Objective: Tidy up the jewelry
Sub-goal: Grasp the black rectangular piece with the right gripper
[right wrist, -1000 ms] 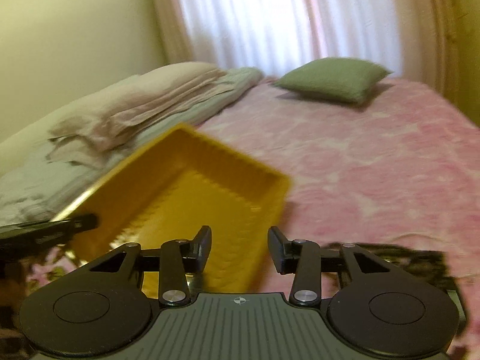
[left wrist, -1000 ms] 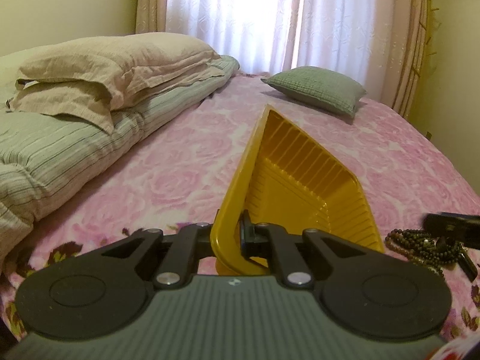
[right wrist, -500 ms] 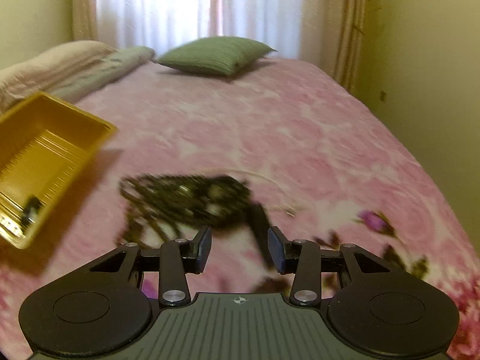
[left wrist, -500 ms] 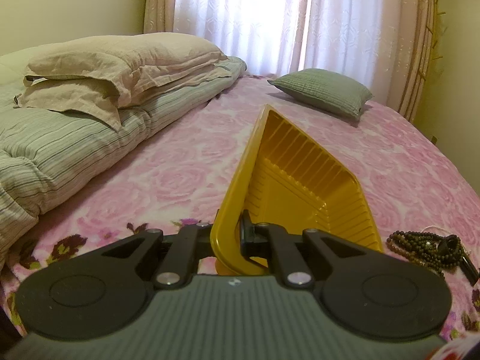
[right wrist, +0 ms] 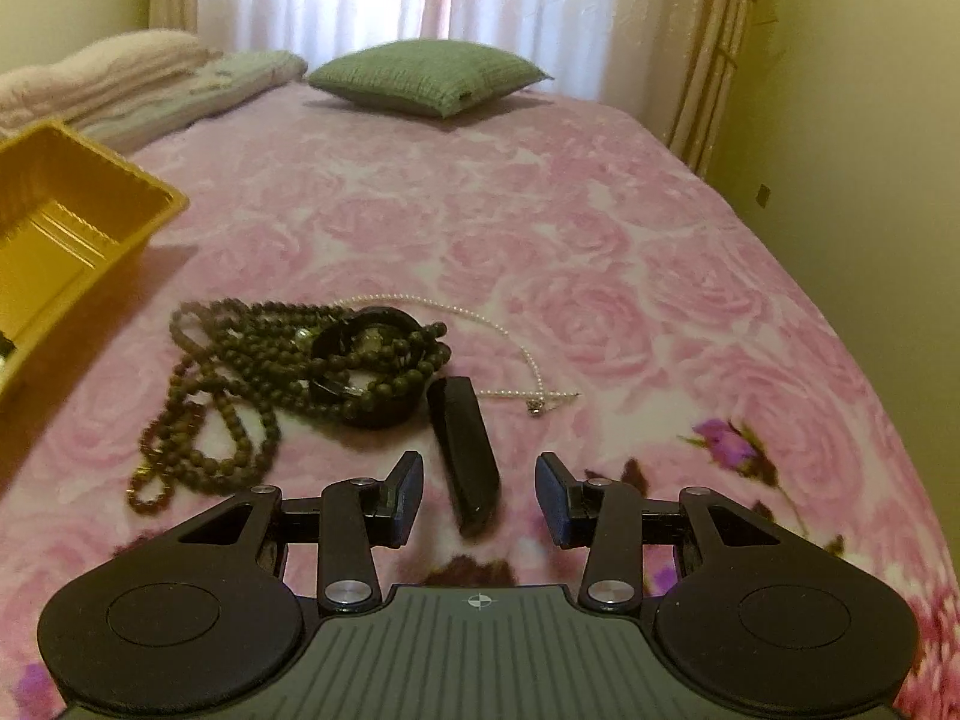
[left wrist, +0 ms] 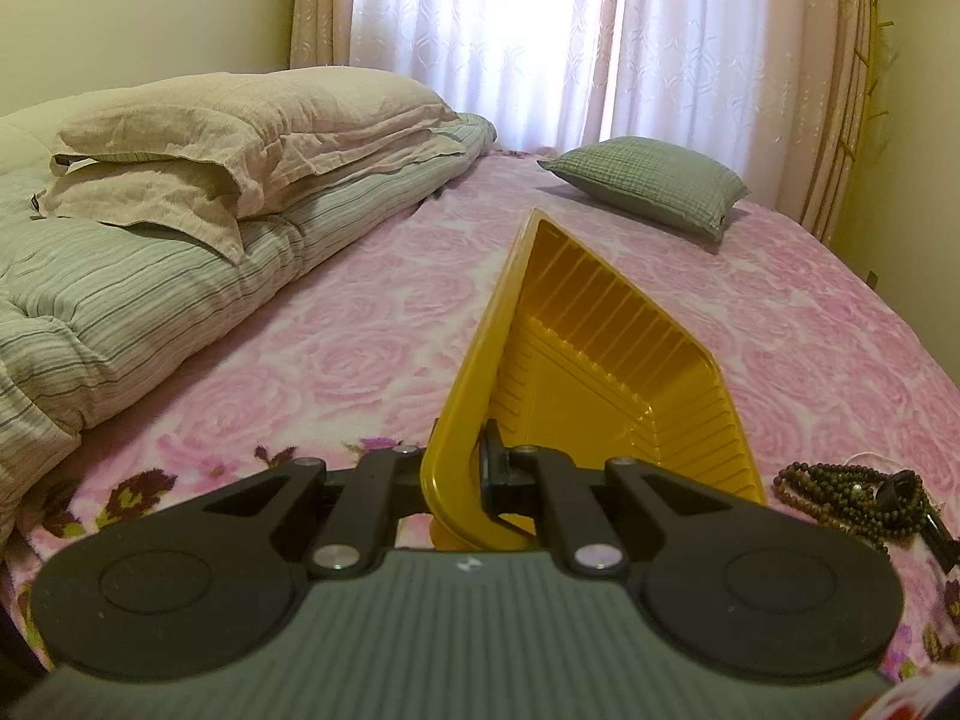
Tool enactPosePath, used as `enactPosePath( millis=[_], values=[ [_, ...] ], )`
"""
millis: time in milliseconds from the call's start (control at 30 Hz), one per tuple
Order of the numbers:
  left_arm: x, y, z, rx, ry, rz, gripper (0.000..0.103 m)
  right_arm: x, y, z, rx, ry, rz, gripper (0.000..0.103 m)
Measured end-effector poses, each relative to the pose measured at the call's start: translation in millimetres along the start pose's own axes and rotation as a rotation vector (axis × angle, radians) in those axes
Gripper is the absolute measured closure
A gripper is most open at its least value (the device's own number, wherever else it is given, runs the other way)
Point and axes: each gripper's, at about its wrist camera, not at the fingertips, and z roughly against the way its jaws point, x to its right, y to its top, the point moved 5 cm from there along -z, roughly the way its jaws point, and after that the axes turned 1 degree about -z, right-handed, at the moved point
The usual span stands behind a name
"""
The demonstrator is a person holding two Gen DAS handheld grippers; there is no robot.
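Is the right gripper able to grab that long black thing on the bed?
Probably yes. The right gripper is open, and the long black piece lies on the blanket just ahead of its fingertips, with nothing covering it; the brown beads sit off to one side.

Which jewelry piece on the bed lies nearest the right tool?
The black oblong bar, lying just ahead of the open right tool. The brown beads, black ring and pearl strand lie farther off.

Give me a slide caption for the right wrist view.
Open right gripper above a black bar, beside brown beads and pearl necklace on the pink bedspread.
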Motion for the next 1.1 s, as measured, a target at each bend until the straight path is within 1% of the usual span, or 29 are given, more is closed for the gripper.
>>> enactPosePath(
  millis=[167, 233, 267, 300, 533, 600, 767, 933, 1033, 1100],
  values=[
    [-0.1, 0.4, 0.2, -0.001, 0.001, 0.000, 0.096, -1.9, 1.7, -18.5, -0.021, 0.013, 0.041, 0.061],
    [-0.5, 0.3, 0.0, -0.003, 0.002, 0.002, 0.096, -2.3, 1.1, -21.5, -0.026, 0.016, 0.042, 0.063],
    [-0.6, -0.2, 0.0, -0.004, 0.003, 0.002, 0.096, -2.4, 1.2, -22.2, -0.029, 0.019, 0.037, 0.075],
    [-0.8, -0.8, 0.0, -0.004, 0.005, 0.002, 0.096, -2.3, 0.7, -23.0, -0.036, 0.020, 0.033, 0.080],
    [-1.6, -1.7, -0.2, -0.004, 0.006, 0.003, 0.096, 0.5, -1.9, -11.3, -0.041, -0.017, -0.017, 0.082],
    [-1.5, -2.0, 0.0, -0.004, 0.006, 0.004, 0.096, 1.8, -1.3, -4.2, -0.028, -0.033, -0.029, 0.082],
    [-1.3, -1.9, 0.1, -0.004, 0.007, 0.004, 0.096, 2.1, 6.5, 16.2, 0.019, -0.033, -0.059, 0.082],
    [-1.2, -1.9, 0.3, -0.005, 0.008, 0.006, 0.096, -13.4, 25.6, 36.0, 0.075, 0.024, -0.065, 0.082],
    [-2.3, -1.9, 0.0, -0.006, 0.008, 0.006, 0.096, -36.6, 40.5, 44.4, 0.097, 0.108, -0.059, 0.082],
    [-2.3, -2.9, 0.4, -0.007, 0.009, 0.008, 0.096, -58.2, 49.4, 47.0, 0.102, 0.183, -0.055, 0.082]
  ],
)
